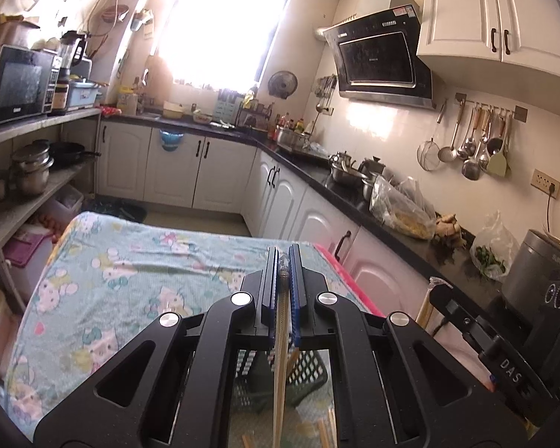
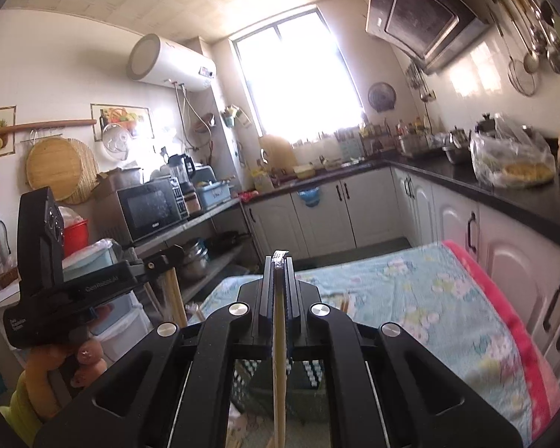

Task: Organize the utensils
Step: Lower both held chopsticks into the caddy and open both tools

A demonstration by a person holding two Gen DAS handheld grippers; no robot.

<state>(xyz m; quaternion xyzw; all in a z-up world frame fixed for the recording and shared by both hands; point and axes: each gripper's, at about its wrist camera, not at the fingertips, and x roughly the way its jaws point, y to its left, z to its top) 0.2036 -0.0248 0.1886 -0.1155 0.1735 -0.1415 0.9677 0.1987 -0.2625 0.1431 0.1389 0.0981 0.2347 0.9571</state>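
My left gripper (image 1: 283, 252) is shut on wrapped pale chopsticks (image 1: 280, 343) that run down between its jaws toward a black perforated utensil basket (image 1: 302, 371) below. My right gripper (image 2: 279, 259) is shut on another wrapped pair of chopsticks (image 2: 279, 358), held upright over the same basket (image 2: 310, 377). Loose chopsticks (image 1: 326, 429) lie on the cloth near the basket. Each gripper shows in the other's view: the right one (image 1: 435, 287) at the right, the left one (image 2: 170, 261) at the left, both holding chopsticks.
The table (image 1: 130, 272) carries a light blue cartoon-print cloth with a pink edge (image 2: 504, 317). A black counter (image 1: 392, 220) with pots and bags runs along the right. Shelves with a microwave (image 1: 18, 82) stand at the left.
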